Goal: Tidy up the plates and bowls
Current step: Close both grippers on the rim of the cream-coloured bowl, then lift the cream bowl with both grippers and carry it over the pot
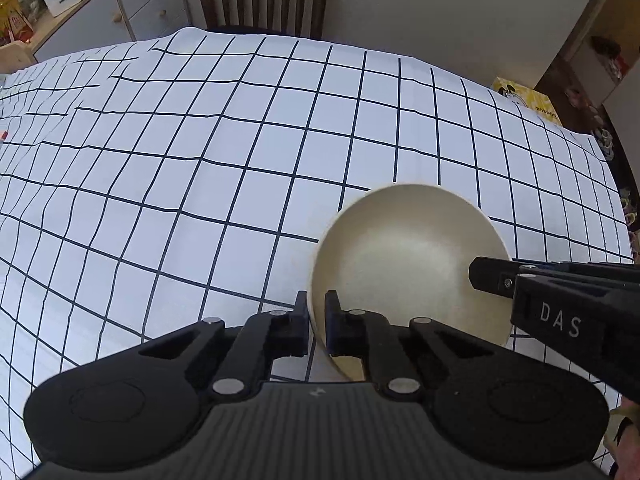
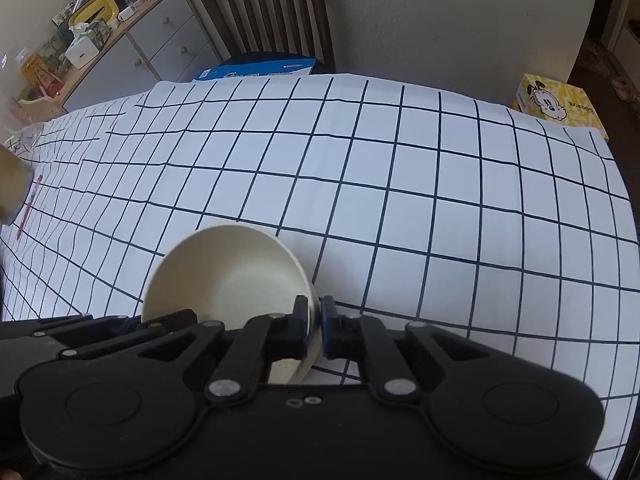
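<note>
Checked tablecloth; cream bowl rim clamped between left fingers; likewise right fingers.

**matt bowl, matt black plastic, creased cloth**

the cream bowl has a smooth, matt inside with only a soft sheen near its middle (ceramic or plastic, i cannot tell). the left gripper and the right gripper look like matt black plastic, with small dull silver metal pins at the joints. the left gripper's body is finely ribbed. the tablecloth is thin white cloth with dark grid lines, creased on its left side. behind it, the chair is dark brown wood with a slight gloss, and the yellow box looks like printed cardboard.
</note>
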`<move>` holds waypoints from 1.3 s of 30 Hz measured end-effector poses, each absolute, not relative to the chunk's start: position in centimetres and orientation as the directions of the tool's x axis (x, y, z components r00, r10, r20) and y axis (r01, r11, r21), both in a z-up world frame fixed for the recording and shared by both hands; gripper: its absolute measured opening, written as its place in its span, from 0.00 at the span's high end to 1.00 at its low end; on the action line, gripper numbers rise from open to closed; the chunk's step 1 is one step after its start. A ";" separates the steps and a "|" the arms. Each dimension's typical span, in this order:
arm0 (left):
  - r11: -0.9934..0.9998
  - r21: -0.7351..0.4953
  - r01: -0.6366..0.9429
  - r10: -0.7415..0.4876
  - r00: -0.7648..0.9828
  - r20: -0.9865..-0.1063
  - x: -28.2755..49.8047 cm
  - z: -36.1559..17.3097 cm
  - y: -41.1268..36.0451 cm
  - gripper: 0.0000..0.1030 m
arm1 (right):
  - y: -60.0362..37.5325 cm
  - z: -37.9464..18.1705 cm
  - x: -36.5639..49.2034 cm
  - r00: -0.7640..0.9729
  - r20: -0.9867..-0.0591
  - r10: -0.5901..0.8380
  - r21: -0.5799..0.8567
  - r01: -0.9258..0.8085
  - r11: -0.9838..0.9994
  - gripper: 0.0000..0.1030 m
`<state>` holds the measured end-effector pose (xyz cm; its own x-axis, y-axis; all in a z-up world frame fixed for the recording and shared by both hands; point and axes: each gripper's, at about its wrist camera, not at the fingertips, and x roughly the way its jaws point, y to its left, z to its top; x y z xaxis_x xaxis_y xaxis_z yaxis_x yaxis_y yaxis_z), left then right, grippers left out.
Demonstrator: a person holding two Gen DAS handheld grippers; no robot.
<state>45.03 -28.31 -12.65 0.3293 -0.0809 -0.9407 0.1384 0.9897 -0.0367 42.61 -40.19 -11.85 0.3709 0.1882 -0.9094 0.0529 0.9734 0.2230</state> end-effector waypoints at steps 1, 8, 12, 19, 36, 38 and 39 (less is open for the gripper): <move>0.990 -0.036 0.137 -0.080 0.329 -0.941 44.9 -12.5 -28.2 0.93 | -40.1 -11.7 42.5 0.373 -0.909 0.186 0.220 0.051 0.974 0.94; 0.989 -0.040 0.139 -0.085 0.331 -0.940 43.2 -10.3 -27.6 0.93 | -39.5 -9.9 41.4 0.383 -0.905 0.186 0.220 0.045 0.974 0.94; 0.987 -0.048 0.152 -0.097 0.333 -0.938 42.0 -8.7 -27.0 0.93 | -39.0 -8.4 40.2 0.393 -0.900 0.189 0.224 0.044 0.974 0.94; 0.980 -0.063 0.190 -0.125 0.337 -0.933 39.2 -5.8 -25.5 0.93 | -37.4 -5.5 37.4 0.415 -0.895 0.165 0.201 0.045 0.979 0.94; 0.954 -0.063 0.294 -0.167 0.343 -0.925 30.5 -0.4 -18.4 0.93 | -30.2 0.5 28.8 0.457 -0.883 0.102 0.145 0.059 0.988 0.93; 0.950 -0.061 0.305 -0.167 0.337 -0.926 29.4 -0.1 -17.5 0.93 | -29.3 0.9 27.8 0.456 -0.884 0.101 0.142 0.057 0.988 0.93; 0.948 -0.059 0.312 -0.168 0.334 -0.927 28.9 0.0 -17.0 0.92 | -28.9 1.1 27.3 0.455 -0.885 0.100 0.141 0.055 0.989 0.93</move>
<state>28.93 -17.05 0.01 0.3344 -0.1677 -0.9274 0.3117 0.9483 -0.0591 27.26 -28.92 1.05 0.4550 0.1004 -0.8848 0.0551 0.9885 0.1405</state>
